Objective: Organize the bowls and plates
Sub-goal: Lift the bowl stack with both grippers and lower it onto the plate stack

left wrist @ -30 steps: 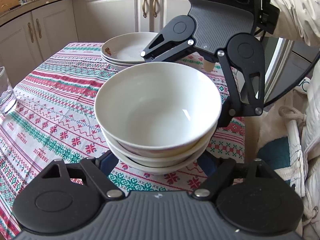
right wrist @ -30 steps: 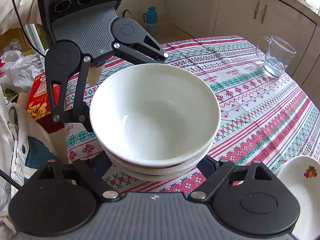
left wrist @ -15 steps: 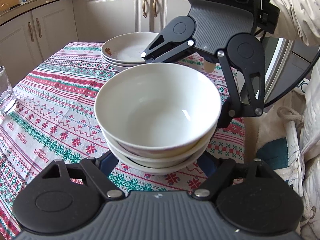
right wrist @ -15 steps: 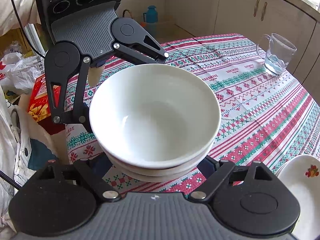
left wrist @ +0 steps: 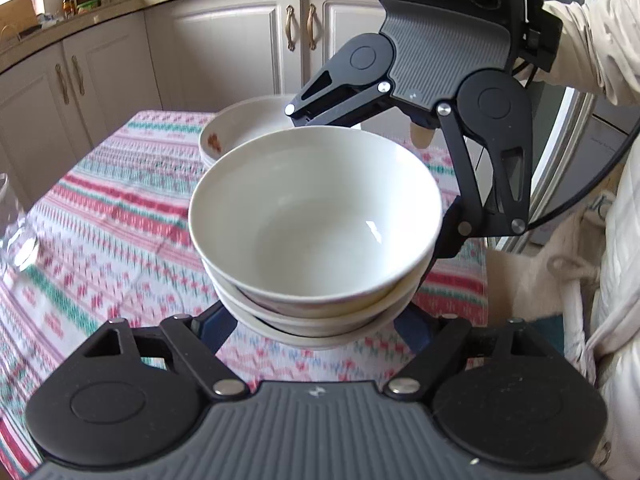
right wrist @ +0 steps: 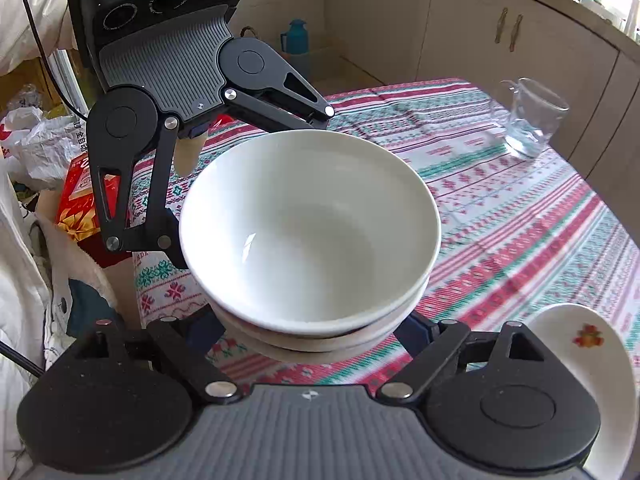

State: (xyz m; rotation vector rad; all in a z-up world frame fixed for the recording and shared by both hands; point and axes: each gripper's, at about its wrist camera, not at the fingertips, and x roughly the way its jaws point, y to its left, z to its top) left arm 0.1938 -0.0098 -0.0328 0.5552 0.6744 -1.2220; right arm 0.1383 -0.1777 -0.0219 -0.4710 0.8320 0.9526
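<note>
Both grippers grasp the stack of white bowls (left wrist: 316,224) from opposite sides, left gripper (left wrist: 316,326) and right gripper (right wrist: 310,330), holding it above the tabletop (right wrist: 520,216) near its edge. Keep both hands level and matched so the nested bowls don't slip.

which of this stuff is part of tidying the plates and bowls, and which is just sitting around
Part of the job:
- stack of white bowls
- stack of plates
- left gripper
- right gripper

Just lying about:
- glass mug
- teal flask
- red box
</note>
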